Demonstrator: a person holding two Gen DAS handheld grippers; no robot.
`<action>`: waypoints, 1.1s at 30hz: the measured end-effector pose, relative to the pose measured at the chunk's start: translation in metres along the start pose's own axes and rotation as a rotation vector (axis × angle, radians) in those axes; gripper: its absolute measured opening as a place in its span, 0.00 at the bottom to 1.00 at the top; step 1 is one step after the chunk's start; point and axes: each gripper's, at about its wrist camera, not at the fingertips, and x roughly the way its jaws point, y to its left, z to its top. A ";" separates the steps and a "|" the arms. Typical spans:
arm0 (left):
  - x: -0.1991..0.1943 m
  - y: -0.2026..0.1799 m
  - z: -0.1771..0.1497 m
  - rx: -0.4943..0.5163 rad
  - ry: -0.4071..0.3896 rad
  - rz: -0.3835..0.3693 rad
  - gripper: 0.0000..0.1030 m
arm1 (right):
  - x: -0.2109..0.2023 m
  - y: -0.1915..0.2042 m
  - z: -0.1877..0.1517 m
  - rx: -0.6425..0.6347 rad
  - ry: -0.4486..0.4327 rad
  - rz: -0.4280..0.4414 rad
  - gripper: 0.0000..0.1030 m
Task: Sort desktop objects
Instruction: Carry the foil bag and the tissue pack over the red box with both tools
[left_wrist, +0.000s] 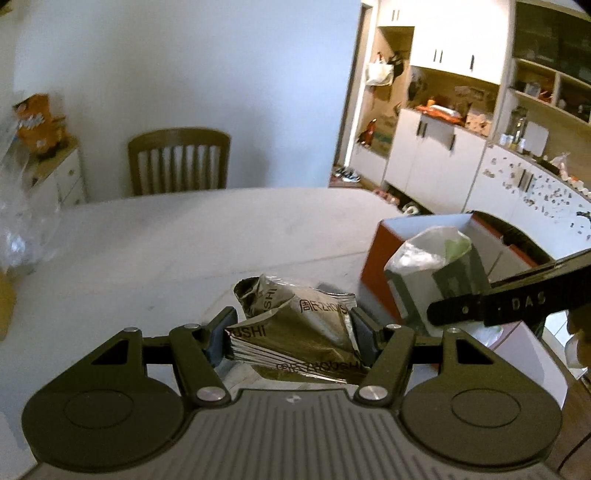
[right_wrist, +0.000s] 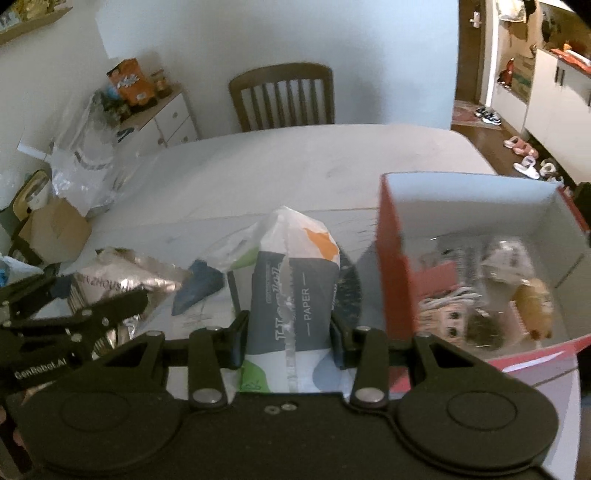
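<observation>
Foil snack packets (left_wrist: 295, 332) — crinkled silver-brown, stacked — were clamped in the left gripper (left_wrist: 293, 332) above the pale table (left_wrist: 184, 236). A soft tissue pack (right_wrist: 295, 295), white, grey and orange, was gripped by the right gripper (right_wrist: 288, 332) beside the red box (right_wrist: 391, 258) — white-lined, open-topped, partly filled. The far tabletop lay bare.

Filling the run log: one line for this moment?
left gripper: holds foil packets | right gripper: holds tissue pack | red box: open
</observation>
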 end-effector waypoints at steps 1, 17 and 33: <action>0.001 -0.006 0.003 0.007 -0.006 -0.004 0.64 | -0.004 -0.005 0.001 0.002 -0.006 -0.004 0.41; 0.046 -0.116 0.039 0.101 -0.031 -0.085 0.64 | -0.045 -0.104 -0.003 0.034 -0.071 -0.061 0.41; 0.127 -0.200 0.057 0.204 0.061 -0.103 0.64 | -0.038 -0.198 -0.001 0.072 -0.059 -0.122 0.41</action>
